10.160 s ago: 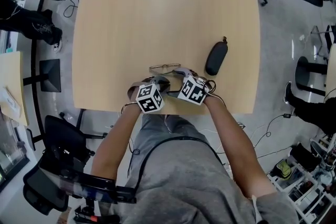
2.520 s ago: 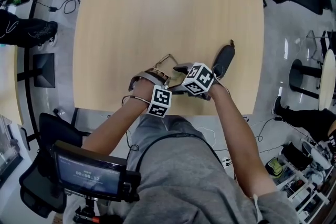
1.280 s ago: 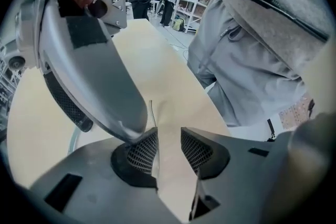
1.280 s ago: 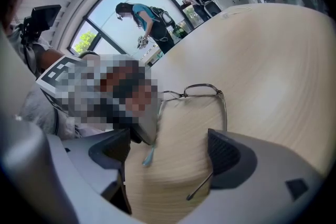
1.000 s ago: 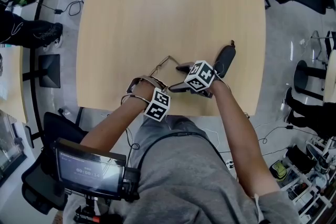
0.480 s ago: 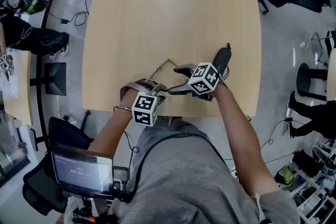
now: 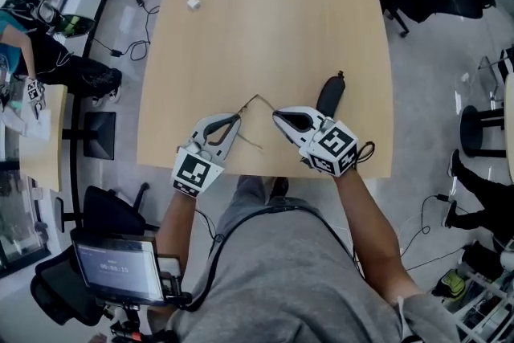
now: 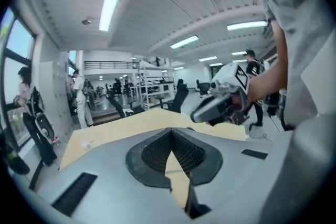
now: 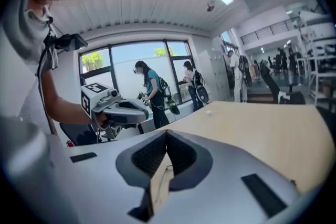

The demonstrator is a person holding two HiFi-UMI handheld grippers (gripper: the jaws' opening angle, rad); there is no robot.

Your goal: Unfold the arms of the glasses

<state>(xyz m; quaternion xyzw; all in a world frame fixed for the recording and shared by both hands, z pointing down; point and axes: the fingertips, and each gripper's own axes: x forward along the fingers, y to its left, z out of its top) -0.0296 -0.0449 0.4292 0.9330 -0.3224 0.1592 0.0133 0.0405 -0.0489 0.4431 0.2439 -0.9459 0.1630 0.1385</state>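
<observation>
Wire glasses lie on desk, arms seemingly spread; left gripper, right gripper held clear above, jaws just pressed together, empty.

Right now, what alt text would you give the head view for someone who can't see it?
Seen from above, a seated person holds the left gripper and right gripper over a wooden table, their fingers just closed on nothing. Thin-framed glasses lie on the table between them, with a dark case to the right.
</observation>
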